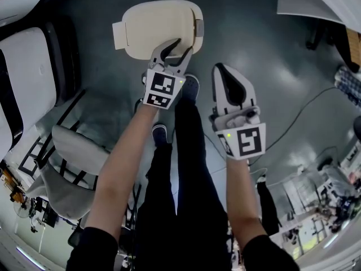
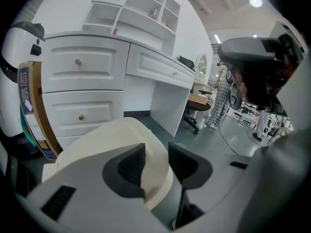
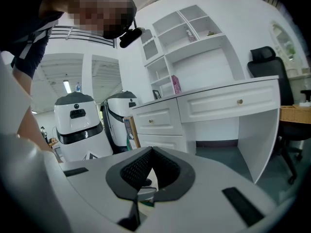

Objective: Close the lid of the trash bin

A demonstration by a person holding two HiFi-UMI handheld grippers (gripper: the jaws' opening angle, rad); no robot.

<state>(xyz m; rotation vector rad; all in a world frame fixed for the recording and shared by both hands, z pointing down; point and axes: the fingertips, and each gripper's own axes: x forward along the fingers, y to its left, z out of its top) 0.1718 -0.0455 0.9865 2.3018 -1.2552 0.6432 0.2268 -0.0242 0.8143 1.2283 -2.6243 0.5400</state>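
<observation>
the trash bin's cream lid [image 1: 152, 21] sits at the top centre of the head view, on grey floor [image 1: 265, 49]. open floor runs to its right and toward the lower right, crossed only by a thin cable [image 1: 304, 109]. the left side is tighter: a white machine [image 1: 25, 66] and a chair [image 1: 73, 151] crowd the frame's left edge. in the left gripper view a white dresser [image 2: 82, 76] stands close behind the lid [image 2: 97, 140].

the lid faces up, with its long axis running left to right across the head view. a squared tab sits at its left end and a grey fitting at its right.

the left gripper [image 1: 181, 48] is over the lid's near rim, jaws apart, with the rim showing in the gap [image 2: 156, 154]. whether a pad touches it cannot be told. the right gripper [image 1: 221, 69] hangs to the right over bare floor, jaws together on nothing [image 3: 151, 149].

the bin's body is hidden beneath the lid, and the person's legs [image 1: 186, 168] cover the floor in front of it.
</observation>
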